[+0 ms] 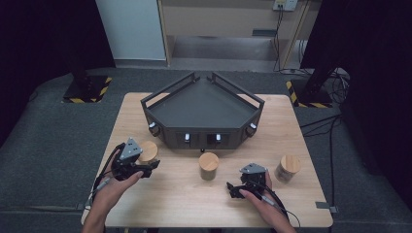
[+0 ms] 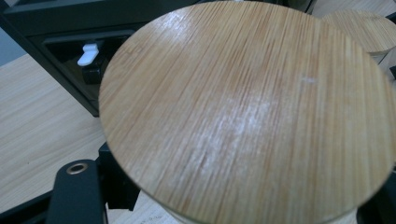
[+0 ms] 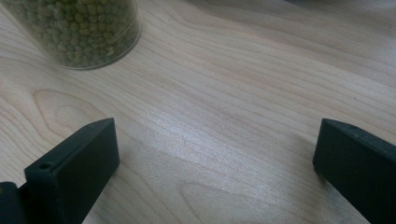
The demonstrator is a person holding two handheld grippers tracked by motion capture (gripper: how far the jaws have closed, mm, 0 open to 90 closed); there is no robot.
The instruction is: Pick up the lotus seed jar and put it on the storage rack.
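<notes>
Three glass jars with bamboo lids stand on the wooden table: a left jar, a middle jar and a right jar. My left gripper is at the left jar. In the left gripper view that jar's lid looms close, with one black jaw on each side of the jar below it; contact is hidden. My right gripper rests low near the table's front, open, over bare wood. A jar of green beans stands ahead of it to the left.
A dark, angular tray with rails takes up the back middle of the table, with white latches on its front. Another bamboo lid shows beyond the left jar. Cables trail from both grippers toward the front edge.
</notes>
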